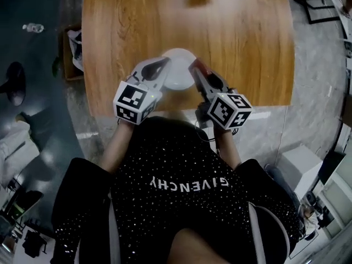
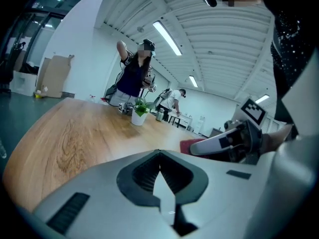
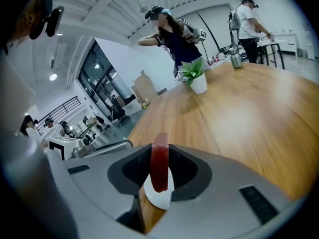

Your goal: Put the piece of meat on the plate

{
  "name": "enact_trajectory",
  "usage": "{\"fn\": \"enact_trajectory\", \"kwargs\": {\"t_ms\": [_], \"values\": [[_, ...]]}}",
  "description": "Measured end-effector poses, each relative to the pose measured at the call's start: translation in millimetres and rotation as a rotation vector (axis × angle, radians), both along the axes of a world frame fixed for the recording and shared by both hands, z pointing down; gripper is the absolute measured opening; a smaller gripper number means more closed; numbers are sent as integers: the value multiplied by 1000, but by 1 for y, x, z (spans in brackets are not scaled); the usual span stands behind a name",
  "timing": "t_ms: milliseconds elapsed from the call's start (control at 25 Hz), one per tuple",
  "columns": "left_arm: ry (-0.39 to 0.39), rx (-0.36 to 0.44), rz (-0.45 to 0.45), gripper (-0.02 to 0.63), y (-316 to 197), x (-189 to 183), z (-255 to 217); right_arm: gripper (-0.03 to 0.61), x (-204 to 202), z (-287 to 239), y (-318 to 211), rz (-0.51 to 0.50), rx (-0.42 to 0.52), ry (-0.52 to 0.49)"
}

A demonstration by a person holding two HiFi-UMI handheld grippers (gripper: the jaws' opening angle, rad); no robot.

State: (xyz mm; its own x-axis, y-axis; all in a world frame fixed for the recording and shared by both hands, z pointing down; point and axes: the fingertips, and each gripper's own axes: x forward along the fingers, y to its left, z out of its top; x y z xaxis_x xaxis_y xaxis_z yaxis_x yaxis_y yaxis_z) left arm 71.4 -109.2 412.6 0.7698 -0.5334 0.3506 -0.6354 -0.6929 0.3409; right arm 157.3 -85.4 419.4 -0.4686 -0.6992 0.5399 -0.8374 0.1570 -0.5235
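The piece of meat (image 3: pixel 160 166), a red slab, is clamped upright in the right tool (image 3: pixel 159 156) and held over the edge of a white plate (image 1: pixel 177 56) on the wooden worktop (image 1: pixel 220 37). The left tool (image 1: pixel 164 62) is held opposite, jaws together, nothing gripped.

Right gripper (image 3: pixel 160 158) jaws clamped on a red piece of meat (image 3: pixel 159 172), held edge-on. White plate (image 3: pixel 158 199) shows just below it. Wooden table (image 3: pixel 239 118) beyond, with a potted plant (image 3: pixel 195 78); people standing further back.
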Motion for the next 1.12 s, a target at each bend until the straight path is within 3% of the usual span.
{"fn": "enact_trajectory", "kwargs": {"t_ms": [200, 400, 640, 880, 1120], "values": [[-56, -36, -162, 9, 9, -3, 20, 95, 1, 24, -16, -189, -41, -11], [-63, -38, -259, 9, 13, -8, 29, 95, -5, 35, -24, -282, -78, -64], [-104, -75, -279, 9, 21, -21, 50, 96, -33, 54, -14, -404, -225, -135], [-132, -67, -261, 9, 27, -28, 64, 95, -58, 70, -8, -366, -427, -256], [-233, -19, -230, 9, 32, -31, 75, 96, -65, 89, -9, -332, -617, -315]]}}
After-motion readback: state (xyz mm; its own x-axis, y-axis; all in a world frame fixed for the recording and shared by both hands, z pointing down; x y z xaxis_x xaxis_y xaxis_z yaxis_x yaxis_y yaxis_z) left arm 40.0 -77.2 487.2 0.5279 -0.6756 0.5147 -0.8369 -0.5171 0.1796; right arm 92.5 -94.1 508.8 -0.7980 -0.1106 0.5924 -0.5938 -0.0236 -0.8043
